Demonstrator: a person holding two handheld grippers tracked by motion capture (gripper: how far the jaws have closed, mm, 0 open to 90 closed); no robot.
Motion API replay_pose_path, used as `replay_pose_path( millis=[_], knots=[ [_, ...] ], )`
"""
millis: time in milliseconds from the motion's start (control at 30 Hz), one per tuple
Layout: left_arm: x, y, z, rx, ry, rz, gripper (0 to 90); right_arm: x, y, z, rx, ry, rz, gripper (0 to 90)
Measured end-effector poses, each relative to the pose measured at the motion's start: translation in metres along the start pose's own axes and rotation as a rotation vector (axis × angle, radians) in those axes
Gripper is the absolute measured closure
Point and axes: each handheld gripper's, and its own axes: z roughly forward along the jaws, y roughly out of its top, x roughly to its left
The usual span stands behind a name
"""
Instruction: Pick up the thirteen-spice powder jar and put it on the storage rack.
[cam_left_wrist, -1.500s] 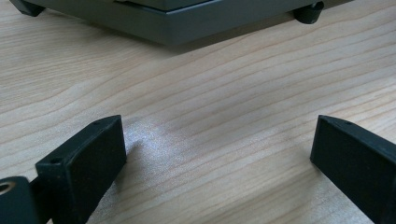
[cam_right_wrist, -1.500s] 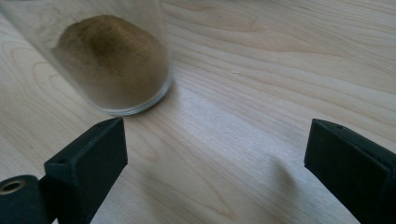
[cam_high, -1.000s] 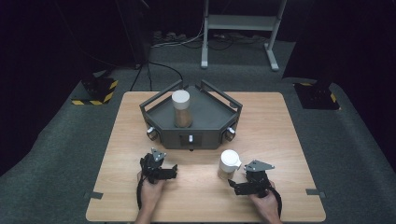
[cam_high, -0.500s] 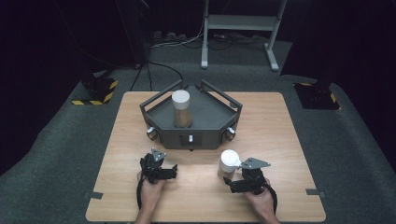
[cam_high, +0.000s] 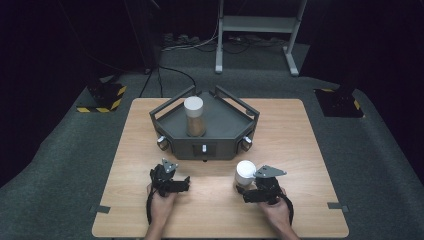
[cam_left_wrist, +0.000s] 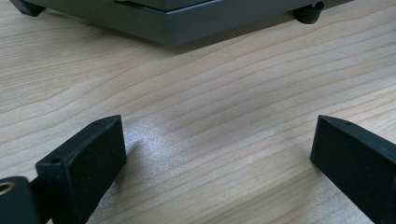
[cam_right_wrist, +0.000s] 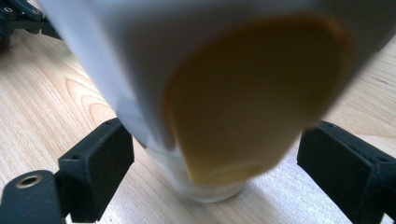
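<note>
Now the right gripper (cam_high: 248, 187) has its fingers (cam_right_wrist: 95, 175) either side of the white-capped jar (cam_high: 245, 175) near the bench's (cam_high: 300, 150) front edge, right of centre, and they have just been closing in, though a gap shows at each pad, so no squeeze yet. Over toward the front left, the left gripper (cam_high: 175, 184) rests low on the wood, fingers (cam_left_wrist: 81, 170) wide and empty, aimed at the grey tray (cam_high: 227, 122) where a second jar (cam_high: 194, 117) stands, seemingly waiting its turn.

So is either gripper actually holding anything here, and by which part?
Nothing is held. The right gripper has been closing around the white bottle near its base, pads not touching; the left gripper is open.
</note>
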Motion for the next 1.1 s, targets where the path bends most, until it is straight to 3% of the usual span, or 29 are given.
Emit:
replay_pose_path(
  millis=[400, 1100],
  knots=[
    [0.0, 0.0, 0.0, 0.0, 0.0, 0.0, 3.4, 0.0041, 0.0053, 0.0039, -0.002, -0.006, -0.015, 14.0],
    [-0.0001, 0.0, 0.0, 0.0, 0.001, 0.0, 3.4, 0.002, 0.0026, 0.0065, -0.026, 0.008, 0.007, 22.3]
  ],
)
